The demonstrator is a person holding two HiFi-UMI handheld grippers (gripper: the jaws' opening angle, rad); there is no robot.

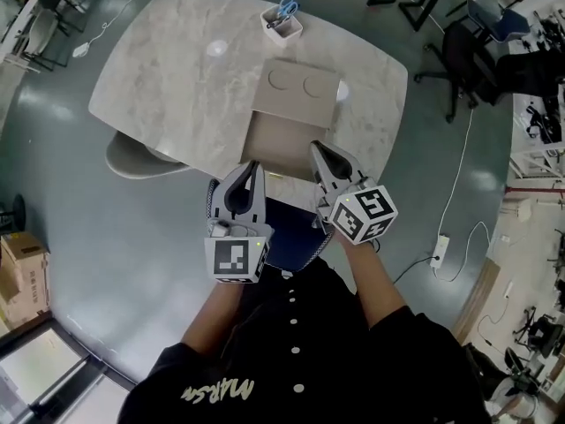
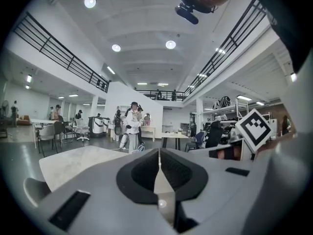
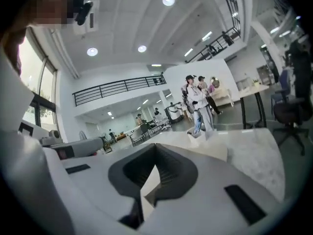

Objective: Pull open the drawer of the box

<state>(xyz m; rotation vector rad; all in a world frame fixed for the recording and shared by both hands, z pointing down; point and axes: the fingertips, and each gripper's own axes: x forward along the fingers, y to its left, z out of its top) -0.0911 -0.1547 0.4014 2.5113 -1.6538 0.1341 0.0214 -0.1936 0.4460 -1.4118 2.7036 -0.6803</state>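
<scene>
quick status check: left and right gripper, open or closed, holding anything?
Left gripper: tongs closed, nothing between them.
Right gripper: tongs closed, nothing between them.

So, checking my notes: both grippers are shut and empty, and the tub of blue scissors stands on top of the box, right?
No: the head view shows the tub of scissors standing on the table, beyond the box, not on it. The rest holds.

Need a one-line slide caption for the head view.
Head view: left gripper and right gripper, jaws together, poised before the beige box on the marble table; scissors cup beyond.
</scene>
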